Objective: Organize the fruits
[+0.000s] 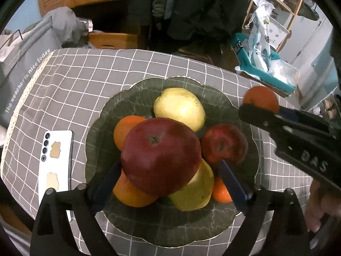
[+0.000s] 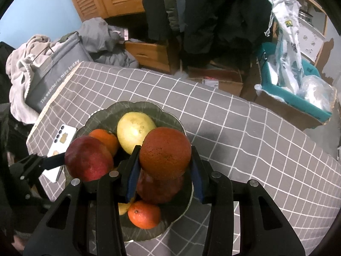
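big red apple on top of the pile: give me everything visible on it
The big red apple is dark red with a faint yellowish flush, smooth and glossy, no visible damage. It lies tilted, its stem pit facing up and away from the left camera. It sits on top of the pile in the green plate, resting on an orange and a yellow pear. The left tongs straddle it, blue pads clear of its skin, so it is released. The right wrist view shows it at the plate's left side.
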A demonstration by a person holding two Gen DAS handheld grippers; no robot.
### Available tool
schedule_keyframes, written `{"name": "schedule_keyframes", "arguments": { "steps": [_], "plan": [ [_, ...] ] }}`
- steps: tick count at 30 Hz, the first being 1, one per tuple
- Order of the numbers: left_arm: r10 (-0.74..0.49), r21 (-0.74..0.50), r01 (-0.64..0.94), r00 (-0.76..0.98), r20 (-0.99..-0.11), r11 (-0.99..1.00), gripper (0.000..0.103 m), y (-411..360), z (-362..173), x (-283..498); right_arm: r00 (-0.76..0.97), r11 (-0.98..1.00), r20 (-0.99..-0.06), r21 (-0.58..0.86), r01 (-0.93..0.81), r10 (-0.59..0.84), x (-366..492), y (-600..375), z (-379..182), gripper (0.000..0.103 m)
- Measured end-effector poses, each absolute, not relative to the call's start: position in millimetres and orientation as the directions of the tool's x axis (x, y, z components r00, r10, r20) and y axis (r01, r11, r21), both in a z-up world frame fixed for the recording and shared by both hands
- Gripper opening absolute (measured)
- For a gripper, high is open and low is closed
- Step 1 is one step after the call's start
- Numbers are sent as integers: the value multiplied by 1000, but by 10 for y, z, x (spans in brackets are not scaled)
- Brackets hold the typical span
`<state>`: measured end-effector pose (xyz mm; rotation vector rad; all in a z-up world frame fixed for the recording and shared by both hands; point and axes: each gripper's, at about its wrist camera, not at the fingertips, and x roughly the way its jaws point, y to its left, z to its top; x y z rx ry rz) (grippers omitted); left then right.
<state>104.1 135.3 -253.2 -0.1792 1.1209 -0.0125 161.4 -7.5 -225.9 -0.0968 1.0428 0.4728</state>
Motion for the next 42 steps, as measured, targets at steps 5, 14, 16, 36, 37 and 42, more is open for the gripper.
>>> {"name": "schedule_keyframes", "arguments": {
  "steps": [5, 14, 16, 36, 37, 42],
  "plan": [
    [-93, -143, -84, 439, -894, 986, 94, 1371, -2507, 1007, 386, 887, -857, 158, -433, 341, 1697, -6, -2337, 42],
    [-85, -144, -92, 469, -879, 985, 94, 1408, -2372, 922, 383, 877, -848, 177, -446, 366, 1723, 34, -2306, 57],
    [-88, -151, -96, 478, -874, 984, 94, 1424, -2333, 917, 389, 878, -847, 170, -447, 362, 1716, 24, -2283, 57],
    [-56, -156, -104, 632, -773, 982, 96, 1420, -1565, 699, 640, 935, -730, -3, -354, 240, 1318, -322, -1381, 77],
    [-61, -164, -101, 646, -761, 981, 96, 1420, -1498, 677, 655, 939, -719, -8, -343, 233, 1287, -350, -1316, 78],
    [-63, -169, -83, 704, -708, 982, 101, 1357, -1200, 591, 719, 958, -668, -34, -286, 191, 1140, -500, -1010, 80]
  ]
}}
